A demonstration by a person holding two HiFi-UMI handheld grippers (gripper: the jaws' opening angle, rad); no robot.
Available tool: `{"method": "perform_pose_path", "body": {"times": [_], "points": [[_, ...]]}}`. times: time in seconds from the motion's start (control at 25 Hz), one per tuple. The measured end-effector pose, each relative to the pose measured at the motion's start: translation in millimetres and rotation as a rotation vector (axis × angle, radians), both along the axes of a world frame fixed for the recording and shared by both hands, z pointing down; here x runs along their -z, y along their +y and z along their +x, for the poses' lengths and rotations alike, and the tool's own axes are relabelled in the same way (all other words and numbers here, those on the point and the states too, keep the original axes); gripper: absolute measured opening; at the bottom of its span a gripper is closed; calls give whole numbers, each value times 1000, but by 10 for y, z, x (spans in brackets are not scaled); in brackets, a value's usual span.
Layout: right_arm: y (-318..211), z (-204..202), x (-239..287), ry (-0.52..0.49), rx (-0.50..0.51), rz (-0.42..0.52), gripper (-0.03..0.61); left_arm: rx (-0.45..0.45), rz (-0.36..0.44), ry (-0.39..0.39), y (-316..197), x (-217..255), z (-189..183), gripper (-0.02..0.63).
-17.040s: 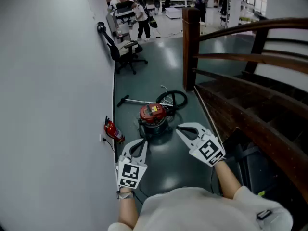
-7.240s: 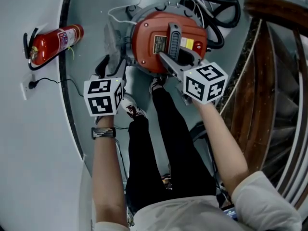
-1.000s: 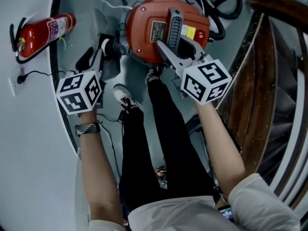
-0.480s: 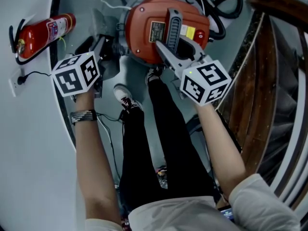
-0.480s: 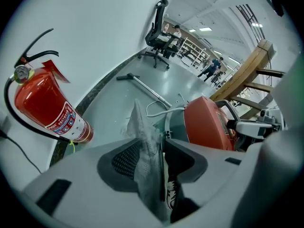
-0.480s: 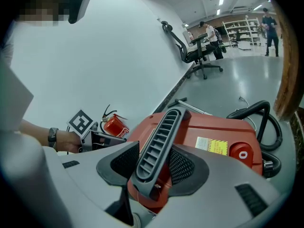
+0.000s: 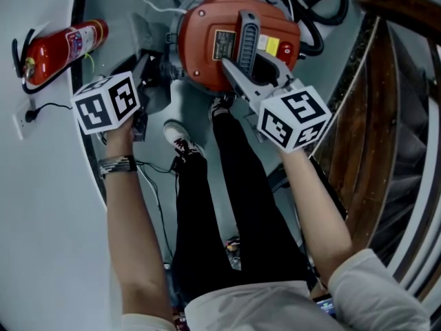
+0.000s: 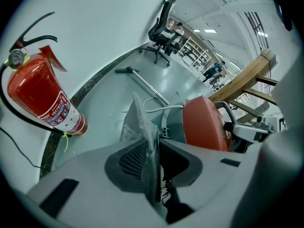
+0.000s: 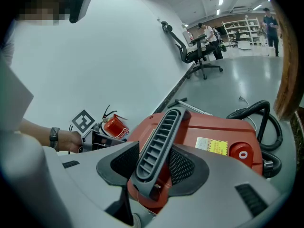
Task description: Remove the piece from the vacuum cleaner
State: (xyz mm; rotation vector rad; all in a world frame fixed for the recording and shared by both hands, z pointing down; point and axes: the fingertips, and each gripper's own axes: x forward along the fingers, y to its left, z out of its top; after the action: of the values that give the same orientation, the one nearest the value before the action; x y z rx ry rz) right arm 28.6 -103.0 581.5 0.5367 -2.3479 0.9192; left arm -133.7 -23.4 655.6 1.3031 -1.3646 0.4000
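The red vacuum cleaner stands on the floor ahead of my feet. My right gripper is shut on its dark ribbed handle, which runs between the pads. At the cleaner's left side a thin grey dusty piece sticks out, visible from above as a pale flap. My left gripper sits at that side, its marker cube tilted. Its jaws have just been closing, and the grey piece now stands pinched between the pads. The red body lies just to the right of them.
A red fire extinguisher lies by the wall at left, with a wall socket and cable below it. The black hose coils behind the cleaner. A wooden stair railing runs along the right. My shoes are near the base.
My left gripper has moved up the picture to the vacuum's left side and rolled, bringing its jaws around the grey piece. The right gripper has stayed on the handle.
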Motion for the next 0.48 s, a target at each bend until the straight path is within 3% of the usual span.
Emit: {"method": "perform_pose_path", "body": {"times": [0.28, 0.48], "points": [[4, -4, 5, -1, -2, -6, 189, -20, -1, -51, -8, 19, 9, 49], [4, -3, 5, -5, 1, -4, 189, 126, 10, -66, 13, 22, -49, 37]]}}
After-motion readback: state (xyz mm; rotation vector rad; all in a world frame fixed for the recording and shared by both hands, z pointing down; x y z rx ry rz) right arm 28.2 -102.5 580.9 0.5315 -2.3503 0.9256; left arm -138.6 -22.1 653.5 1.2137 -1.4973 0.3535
